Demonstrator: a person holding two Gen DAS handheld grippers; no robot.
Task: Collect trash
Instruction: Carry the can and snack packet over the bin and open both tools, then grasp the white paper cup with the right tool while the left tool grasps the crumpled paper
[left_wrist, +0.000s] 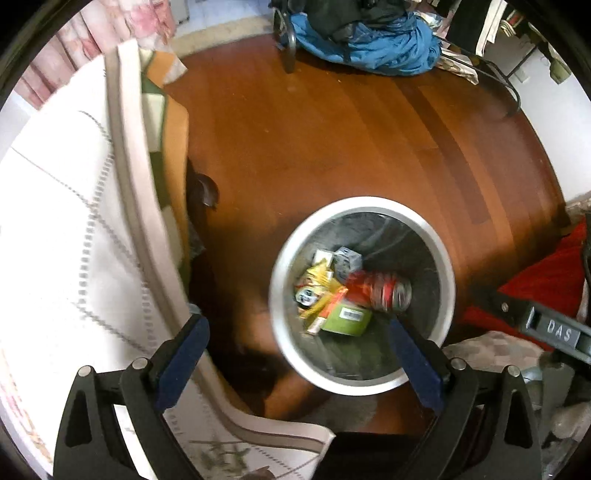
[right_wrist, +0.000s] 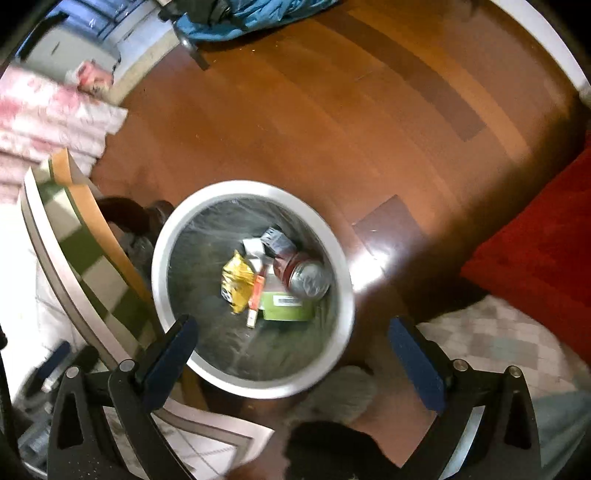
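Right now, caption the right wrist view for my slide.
Open right gripper above the white trash bin, which holds a red can, yellow wrapper and green box.

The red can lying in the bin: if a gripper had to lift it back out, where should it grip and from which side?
Grip the red can across its round body near the middle, coming straight down through the bin's open top. It lies on its side atop the other trash, silver end toward the wall, so the side walls are likely the most reachable part.
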